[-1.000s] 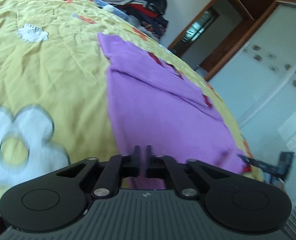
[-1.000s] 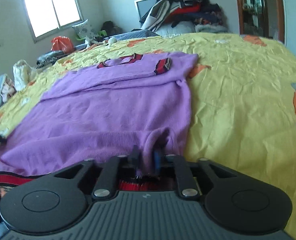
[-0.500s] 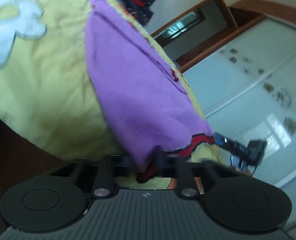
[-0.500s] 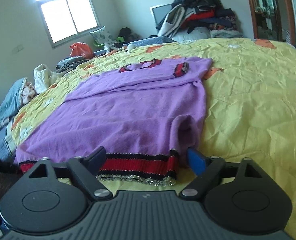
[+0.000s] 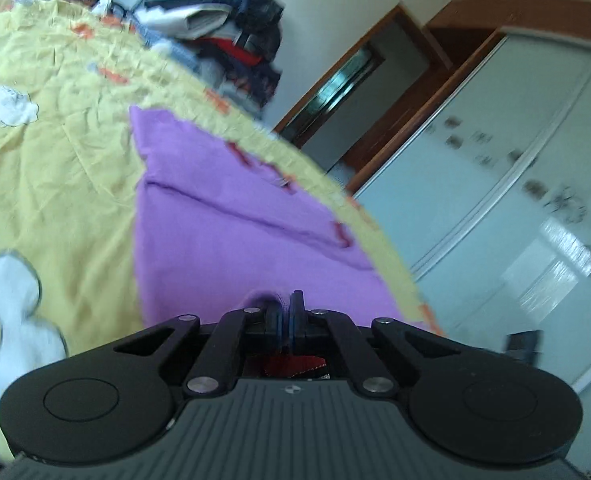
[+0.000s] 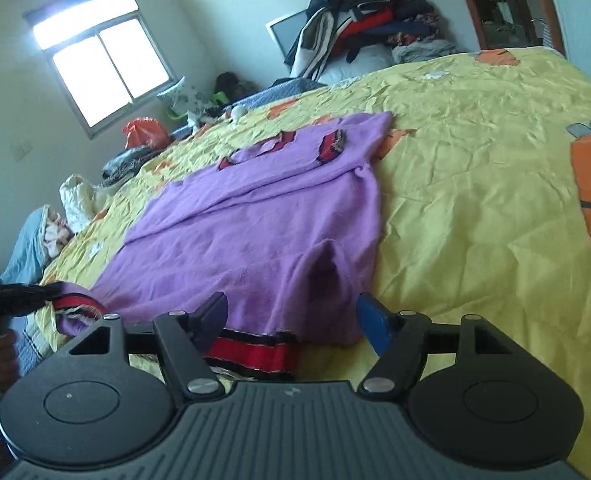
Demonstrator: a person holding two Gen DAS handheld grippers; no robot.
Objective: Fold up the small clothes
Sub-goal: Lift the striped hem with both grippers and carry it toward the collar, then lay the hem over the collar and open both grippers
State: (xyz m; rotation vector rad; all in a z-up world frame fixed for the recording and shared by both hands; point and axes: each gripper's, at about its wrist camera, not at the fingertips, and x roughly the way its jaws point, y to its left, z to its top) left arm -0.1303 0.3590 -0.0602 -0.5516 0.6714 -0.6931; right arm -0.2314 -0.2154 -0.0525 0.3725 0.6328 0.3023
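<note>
A soft purple knitted sweater (image 6: 255, 224) with red-and-black striped trim lies spread on a bed under a wrinkled yellow bedsheet (image 6: 475, 184) printed with orange and white cartoon shapes.

The left gripper (image 5: 284, 314) has its jaws pressed together on a pinch of the sweater's purple knit at the near hem, with a strip of the red trim showing just below the jaws. The right gripper (image 6: 291, 316) has its jaws spread wide apart, holding nothing, either side of the striped red hem band (image 6: 251, 350) at the other near corner. The sweater looks light, limp and stretchy; it will likely sag and bunch wherever it is unsupported. The thicker ribbed hem corners seem the firmest places to grip. A heap of dark clothes (image 6: 359, 20) sits at the bed's far end.
</note>
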